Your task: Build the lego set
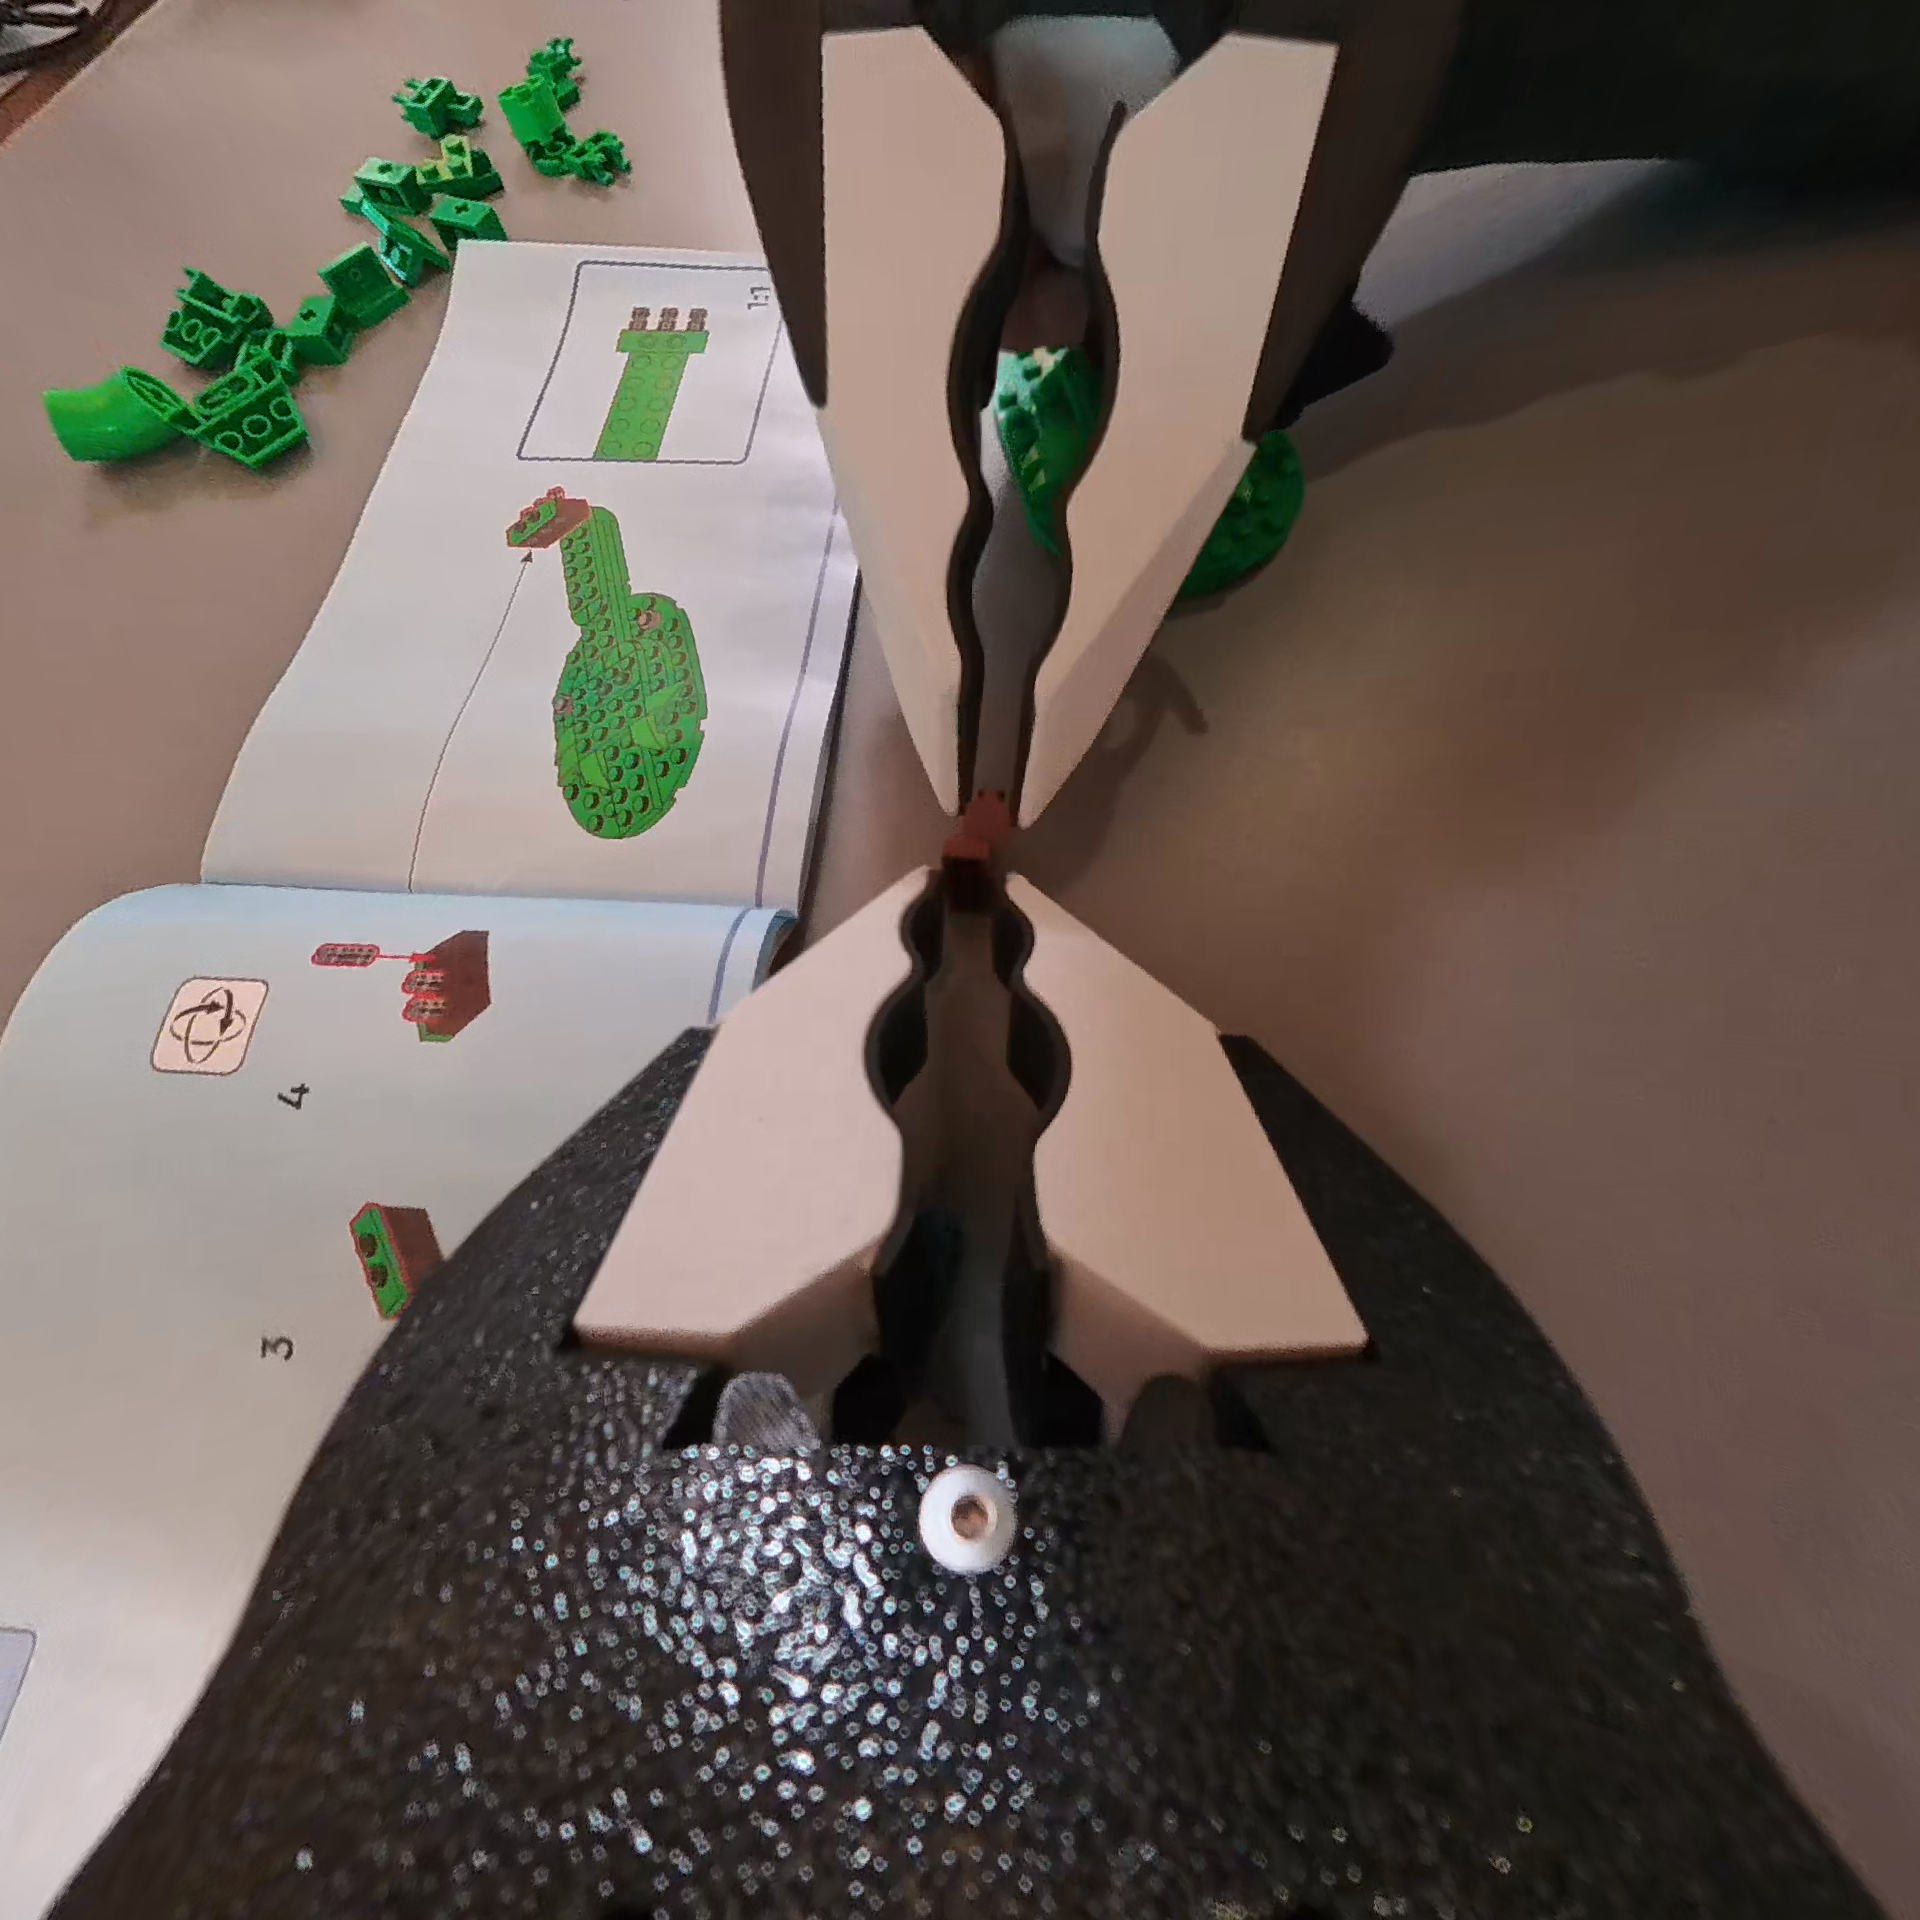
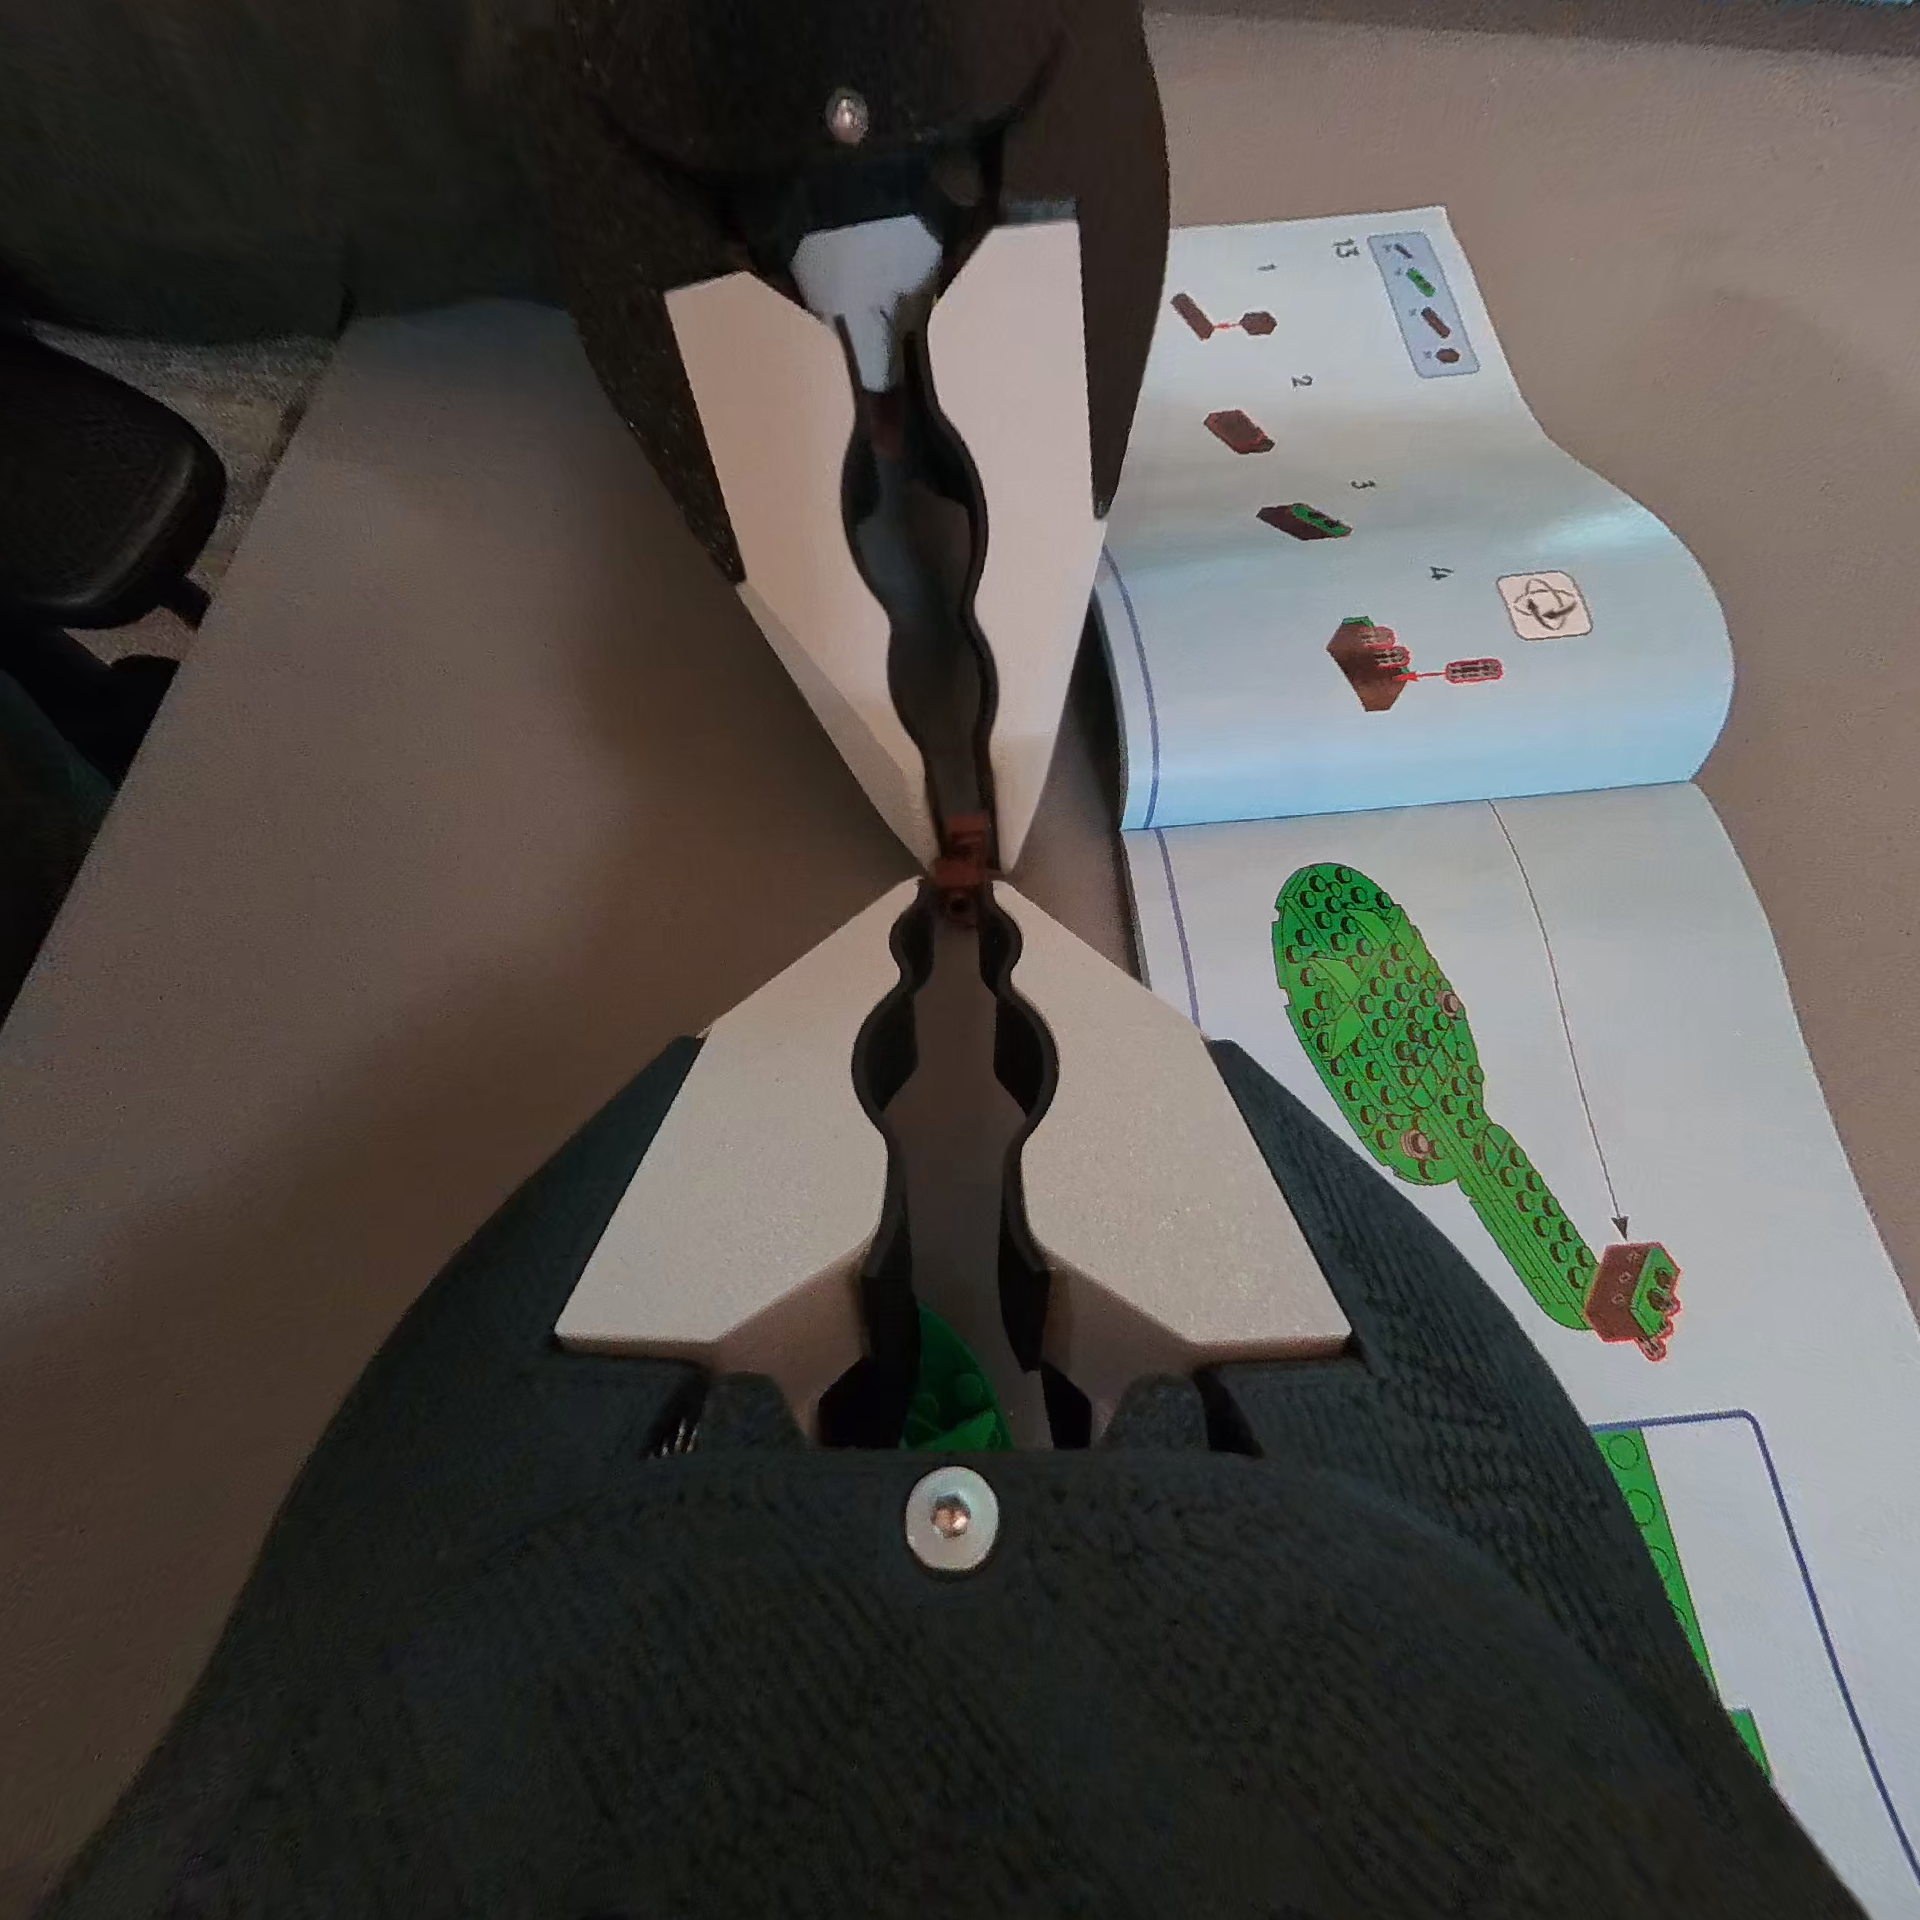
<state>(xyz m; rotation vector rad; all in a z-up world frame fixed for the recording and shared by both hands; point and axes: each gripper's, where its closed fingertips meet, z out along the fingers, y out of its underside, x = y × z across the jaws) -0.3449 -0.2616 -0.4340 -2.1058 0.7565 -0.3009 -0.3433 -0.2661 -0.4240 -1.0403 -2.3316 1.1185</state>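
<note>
The small brown piece (image 1: pixel 979 831) is sitting between the two tool tips, mostly hidden, above the worktop (image 1: pixel 1507 831). The left tool (image 1: pixel 975 896) and the right tool (image 1: pixel 985 798) are both pinching it, tip to tip. A green plate (image 1: pixel 1242 520) is lying half covered behind; a booklet (image 1: pixel 468 623) and loose green bricks (image 1: pixel 312 281) are lying well apart.

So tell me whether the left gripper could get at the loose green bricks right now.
Probably not yet. The left gripper is shut on the small brown piece, which the right gripper also pinches. The loose green bricks lie uncovered beyond the instruction booklet.
</note>
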